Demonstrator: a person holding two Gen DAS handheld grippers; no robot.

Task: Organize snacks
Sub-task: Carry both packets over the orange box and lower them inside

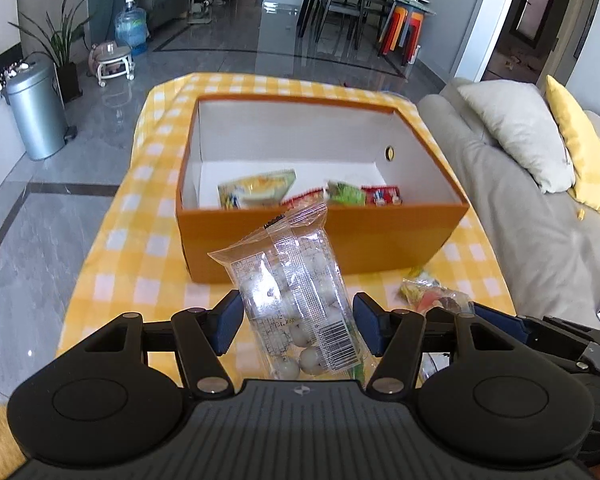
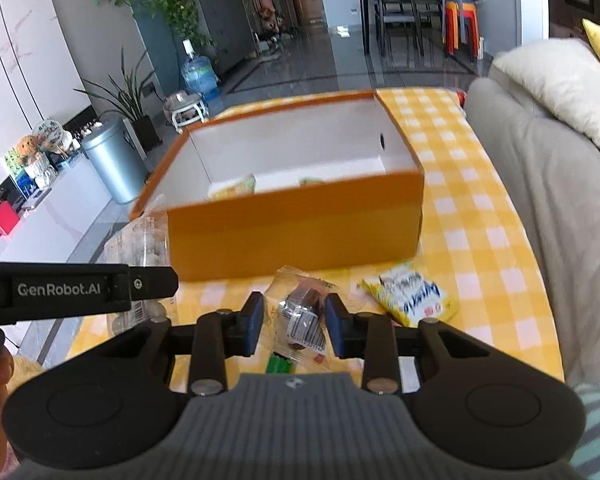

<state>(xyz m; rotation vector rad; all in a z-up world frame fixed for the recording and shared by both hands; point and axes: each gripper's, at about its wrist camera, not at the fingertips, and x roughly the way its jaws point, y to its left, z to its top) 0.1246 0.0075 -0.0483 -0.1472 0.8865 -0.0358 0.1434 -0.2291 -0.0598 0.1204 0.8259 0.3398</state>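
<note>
Left wrist view, nearest me: my left gripper [image 1: 296, 322] has its blue pads [image 1: 229, 322] set wide, and a clear packet of white round candies [image 1: 296, 292] stands tilted between them; I cannot tell whether the pads press it or it hangs loose. I judge this packet light, crinkly and slippery, its hard balls free to shift, so the firm middle is the place to pinch rather than the flimsy sealed edge. At two o'clock on the yellow checked cloth [image 1: 112, 248] lies a small mixed-colour wrapper [image 1: 432, 294]. Ahead at twelve o'clock sits the orange box [image 1: 320, 236], open-topped, white inside, with several snack packets [image 1: 260, 190] already along its near wall. Right wrist view, nearest me: my right gripper [image 2: 294, 322] is partly open around a clear packet holding something dark [image 2: 306, 312], which lies on the cloth; the pads flank it without clearly gripping. It looks light and soft-edged, best taken across its bulky centre. At two o'clock lies a yellow packet [image 2: 412, 294]. Beyond, the same box stands at twelve o'clock, a grey sofa [image 2: 560, 220] at three.
</note>
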